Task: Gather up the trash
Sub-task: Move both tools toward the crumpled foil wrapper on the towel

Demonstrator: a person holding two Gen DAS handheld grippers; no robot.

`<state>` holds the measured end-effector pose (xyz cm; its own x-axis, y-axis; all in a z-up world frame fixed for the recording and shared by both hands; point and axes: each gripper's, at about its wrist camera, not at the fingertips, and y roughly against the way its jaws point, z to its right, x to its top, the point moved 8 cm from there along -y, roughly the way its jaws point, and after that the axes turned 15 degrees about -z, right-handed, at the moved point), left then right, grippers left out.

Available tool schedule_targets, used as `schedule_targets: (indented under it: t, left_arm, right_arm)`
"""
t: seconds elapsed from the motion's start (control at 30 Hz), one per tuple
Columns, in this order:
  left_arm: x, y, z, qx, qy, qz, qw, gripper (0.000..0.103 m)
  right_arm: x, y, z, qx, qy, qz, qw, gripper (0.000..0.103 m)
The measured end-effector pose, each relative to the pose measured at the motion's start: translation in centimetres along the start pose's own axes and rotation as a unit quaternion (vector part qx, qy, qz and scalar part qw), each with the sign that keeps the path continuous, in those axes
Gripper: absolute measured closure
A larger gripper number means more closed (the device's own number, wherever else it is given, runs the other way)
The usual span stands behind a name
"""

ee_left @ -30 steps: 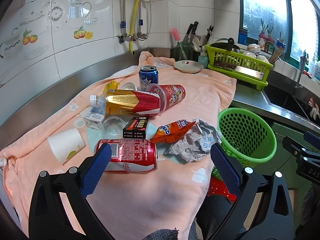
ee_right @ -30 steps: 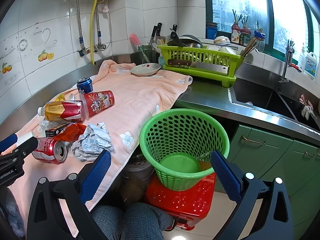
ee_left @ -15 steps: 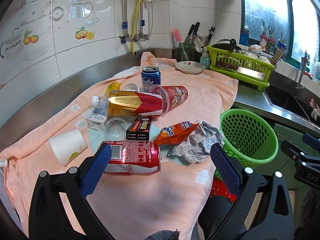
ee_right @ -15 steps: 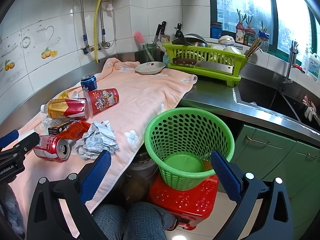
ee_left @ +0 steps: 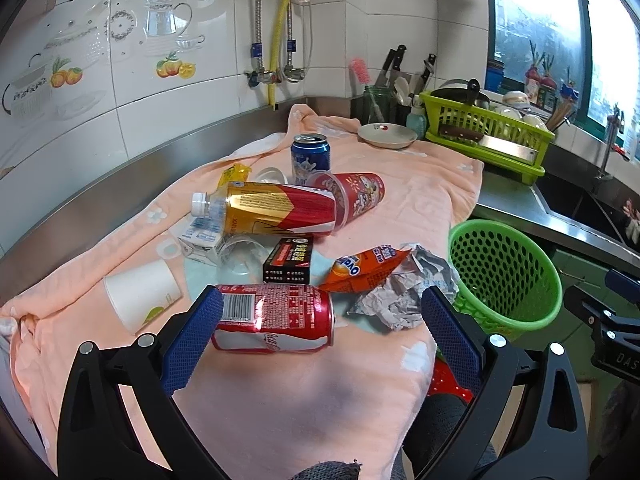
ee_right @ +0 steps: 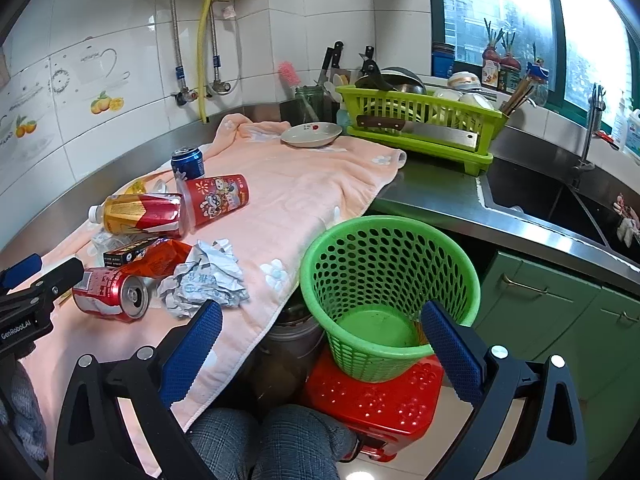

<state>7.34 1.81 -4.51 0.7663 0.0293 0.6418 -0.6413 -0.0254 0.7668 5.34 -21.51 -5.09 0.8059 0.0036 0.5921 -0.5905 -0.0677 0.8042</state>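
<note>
since a second ago the left gripper point(ee_left: 320, 328) has been brought nearer the red can point(ee_left: 276, 318), jaws spread wide with nothing held. the right gripper point(ee_right: 322, 340) is held wide, unloaded, near the green basket point(ee_right: 390, 296), right of the trash-strewn pink towel point(ee_right: 296, 196).

Stainless steel kitchen counter point(ee_right: 436, 200) runs along tiled wall. Peach flower-print towel point(ee_left: 416, 184) covers its left stretch, edge hanging over front. On towel: red cola can point(ee_left: 276, 322) on side; crumpled grey paper wad point(ee_left: 404, 292); orange snack wrapper point(ee_left: 360, 270); black-and-red small box point(ee_left: 289, 260); white paper cup point(ee_left: 140, 300) on side; gold-and-red plastic bottle point(ee_left: 272, 210) on side; red printed cup point(ee_left: 356, 196) on side; blue can point(ee_left: 310, 156) upright; small white dish point(ee_left: 387, 135). Lime green dish rack point(ee_right: 420, 120) stands on bare steel, right of towel.
</note>
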Motion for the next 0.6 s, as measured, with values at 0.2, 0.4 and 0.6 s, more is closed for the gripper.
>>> schedule_targets:
  t: [0.2,0.4,0.6]
  left_arm:
    - [0.1,0.2,-0.7,0.004,0.004,0.002,1.0000,0.005]
    - [0.6,0.3,-1.7,0.011,0.007,0.005,0.9999,0.006]
    - [0.8,-0.1,-2.2,0.011,0.011,0.002,0.9999,0.007]
  right_arm:
    - [0.1,-0.1,-0.8,0.006,0.012,0.000,1.000,0.006]
    - [0.1,-0.6,-1.5,0.014,0.023,-0.004,1.000,0.006]
    - [0.0,-1.1,-2.0,0.018,0.027,-0.008,0.999,0.006]
